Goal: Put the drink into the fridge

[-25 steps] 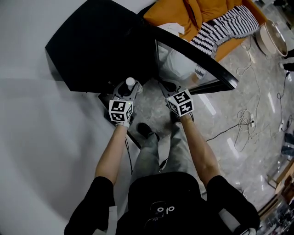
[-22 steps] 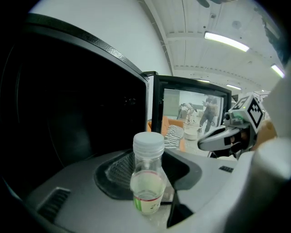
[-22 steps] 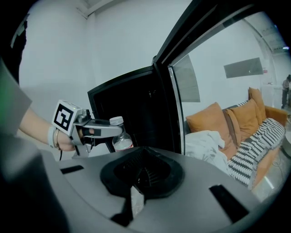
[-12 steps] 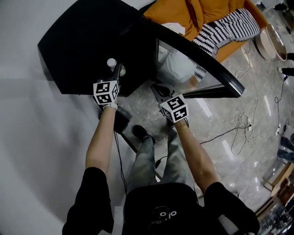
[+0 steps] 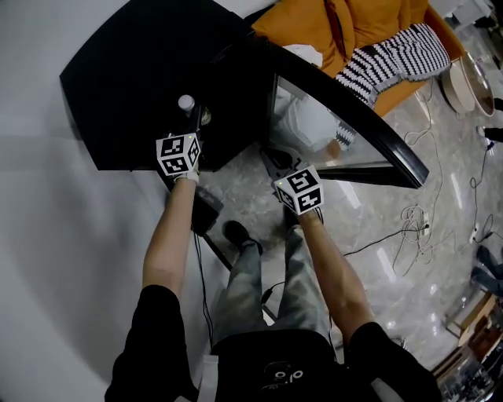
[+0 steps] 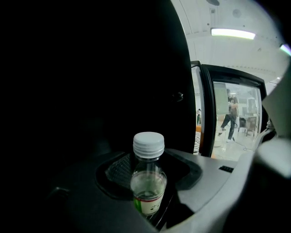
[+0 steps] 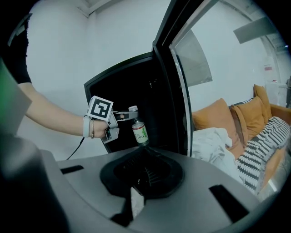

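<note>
A small clear bottle with a white cap (image 5: 185, 102) and a green-and-white label (image 7: 140, 131) is the drink. My left gripper (image 5: 196, 119) is shut on it just below the cap and holds it upright at the dark opening of the black fridge (image 5: 141, 71). In the left gripper view the bottle (image 6: 148, 182) stands between the jaws against the fridge's black inside. The fridge's glass door (image 5: 346, 118) stands open to the right. My right gripper (image 5: 273, 159) hangs shut and holds nothing, low in front of the door's edge (image 7: 170, 77).
An orange sofa (image 5: 354, 23) with a striped black-and-white cloth (image 5: 393, 51) lies behind the door, seen partly through the glass. Cables (image 5: 416, 220) run across the glossy floor at the right. A dark box (image 5: 206, 213) sits by the white wall (image 5: 47, 235).
My left gripper has carried the bottle up and to the left, from near the floor in front of the fridge to its dark opening. The right gripper has shifted slightly left.
</note>
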Available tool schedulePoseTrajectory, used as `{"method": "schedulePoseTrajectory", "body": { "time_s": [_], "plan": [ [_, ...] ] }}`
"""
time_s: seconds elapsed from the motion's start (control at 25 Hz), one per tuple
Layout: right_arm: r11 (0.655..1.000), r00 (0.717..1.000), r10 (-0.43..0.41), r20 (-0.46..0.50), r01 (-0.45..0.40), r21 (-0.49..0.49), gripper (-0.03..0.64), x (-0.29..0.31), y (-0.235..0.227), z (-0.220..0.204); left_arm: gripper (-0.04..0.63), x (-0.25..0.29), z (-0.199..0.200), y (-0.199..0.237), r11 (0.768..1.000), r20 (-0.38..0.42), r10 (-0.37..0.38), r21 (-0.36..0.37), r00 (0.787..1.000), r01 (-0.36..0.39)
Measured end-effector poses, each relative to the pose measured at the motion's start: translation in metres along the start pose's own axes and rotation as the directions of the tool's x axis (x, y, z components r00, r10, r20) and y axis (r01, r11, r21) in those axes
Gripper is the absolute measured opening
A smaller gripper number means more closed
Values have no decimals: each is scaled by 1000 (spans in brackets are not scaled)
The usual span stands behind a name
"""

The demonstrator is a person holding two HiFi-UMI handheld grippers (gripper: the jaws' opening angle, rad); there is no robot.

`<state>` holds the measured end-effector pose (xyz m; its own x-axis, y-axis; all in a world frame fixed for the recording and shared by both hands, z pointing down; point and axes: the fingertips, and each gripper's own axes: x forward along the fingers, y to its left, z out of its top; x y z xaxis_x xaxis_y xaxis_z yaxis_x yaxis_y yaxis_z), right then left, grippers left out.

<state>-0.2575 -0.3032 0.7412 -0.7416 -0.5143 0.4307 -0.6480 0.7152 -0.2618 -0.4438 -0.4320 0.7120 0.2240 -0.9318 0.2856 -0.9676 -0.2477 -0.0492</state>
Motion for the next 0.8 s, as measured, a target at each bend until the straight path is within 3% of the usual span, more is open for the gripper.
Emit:
{"method": "schedulePoseTrajectory", "body": {
  "time_s": [0.16, 0.44, 0.8],
  "plan": [
    [1000, 1000, -3, -4, 3, 5, 8, -2, -4, -5, 187, 0, 1, 5, 999, 7, 19, -31, 1000, -19],
    [1000, 1000, 3, 0, -3, 13, 8, 0, -2, -5, 187, 2, -6, 9, 998, -27, 53, -19, 998, -53],
    [1000, 1000, -5, 7, 5, 10, 8, -3, -2, 3, 189, -6, -13, 11, 996, -48, 51, -72, 998, -54]
  ]
}}
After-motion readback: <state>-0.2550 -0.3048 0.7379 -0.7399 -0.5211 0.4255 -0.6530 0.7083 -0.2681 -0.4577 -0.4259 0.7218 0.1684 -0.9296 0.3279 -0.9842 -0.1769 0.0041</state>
